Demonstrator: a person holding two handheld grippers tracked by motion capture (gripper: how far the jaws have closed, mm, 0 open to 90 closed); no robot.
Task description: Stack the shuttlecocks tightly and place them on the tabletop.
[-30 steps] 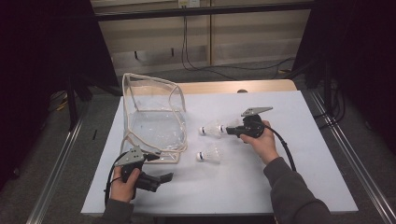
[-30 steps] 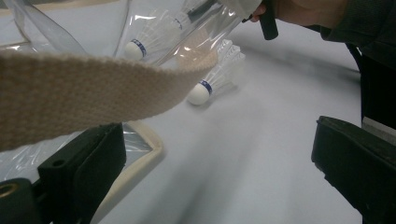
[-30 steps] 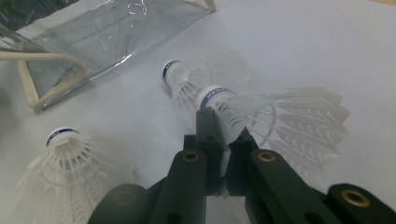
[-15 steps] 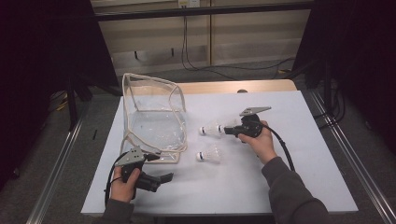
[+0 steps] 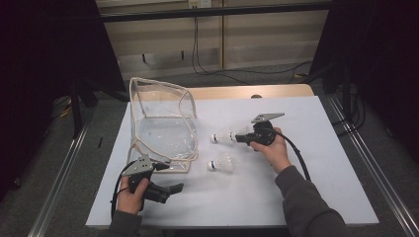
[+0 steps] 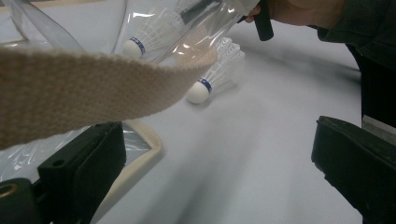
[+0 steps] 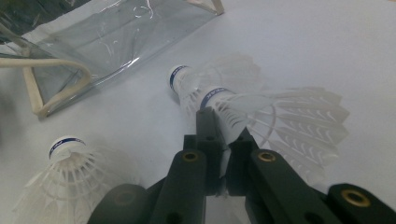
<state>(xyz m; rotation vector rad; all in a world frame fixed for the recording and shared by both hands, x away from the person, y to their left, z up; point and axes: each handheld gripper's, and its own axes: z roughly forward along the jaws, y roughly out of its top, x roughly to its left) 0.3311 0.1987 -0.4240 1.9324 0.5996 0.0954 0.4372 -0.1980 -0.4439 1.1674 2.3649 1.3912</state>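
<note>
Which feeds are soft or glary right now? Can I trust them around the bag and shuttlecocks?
High view: evenly lit and sharp, dark surround. Left gripper view: the strap up close is blurred, glare streaks the bag, and the table looks smeared. Right gripper view: the held shuttlecock is fairly crisp in the shut right gripper, the nearer one soft.

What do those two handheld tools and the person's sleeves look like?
Both the left gripper and right gripper are black, pistol-shaped tools, each topped by a grey three-cornered plate and trailing a black cable. Brass-coloured rivets dot the jaw arms. The sleeves are dark grey.

Black gripper (image 5: pixel 243 138), grey sleeves (image 5: pixel 306 202)
</note>
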